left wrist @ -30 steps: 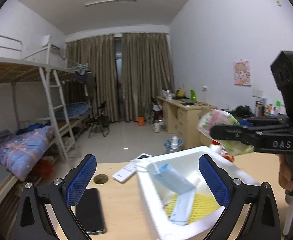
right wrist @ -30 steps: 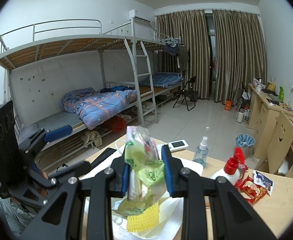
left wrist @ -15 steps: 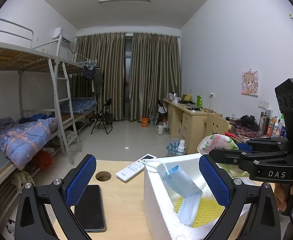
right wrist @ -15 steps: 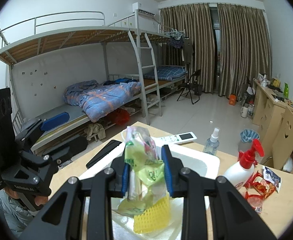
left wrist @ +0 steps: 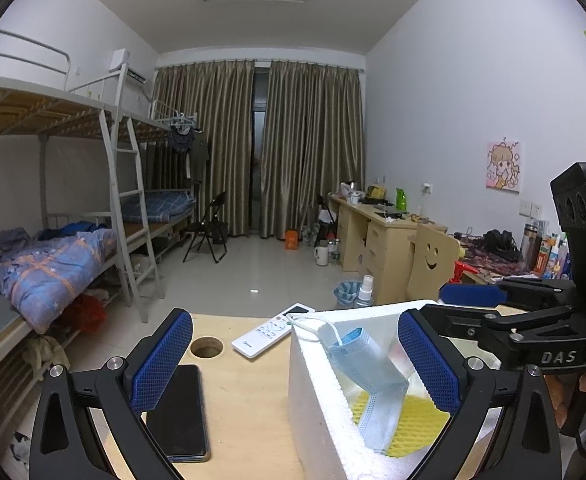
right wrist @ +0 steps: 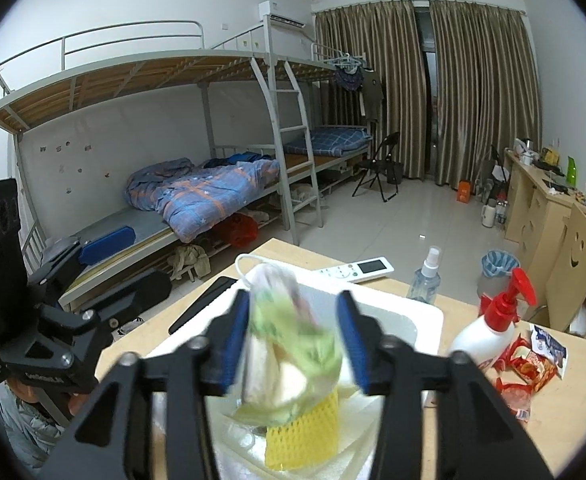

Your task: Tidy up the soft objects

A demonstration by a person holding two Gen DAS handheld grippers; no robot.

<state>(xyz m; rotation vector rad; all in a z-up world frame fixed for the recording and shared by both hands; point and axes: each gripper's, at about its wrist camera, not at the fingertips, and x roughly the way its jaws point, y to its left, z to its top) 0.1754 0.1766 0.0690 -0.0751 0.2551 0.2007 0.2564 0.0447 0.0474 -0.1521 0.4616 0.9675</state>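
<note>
Crinkling plastic bag (right wrist: 293,344) over foam box (right wrist: 421,320)

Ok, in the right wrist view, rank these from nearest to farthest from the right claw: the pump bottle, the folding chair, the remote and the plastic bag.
1. Plastic bag, between the right claw's jaws.
2. Pump bottle, to its right on the table.
3. Remote, at the table's far edge.
4. Folding chair, across the room by the curtains.

You've got one white foam box (left wrist: 321,384) on the bench (left wrist: 245,400), and in it one blue face mask (left wrist: 369,380), one yellow foam net (right wrist: 305,436) and one blurred green-and-clear plastic bag (right wrist: 293,344). Outside it: one phone (left wrist: 179,412), one remote (left wrist: 273,330), one clear spray bottle (right wrist: 425,278), one red-topped pump bottle (right wrist: 489,324), and two red snack packets (right wrist: 529,364).
</note>
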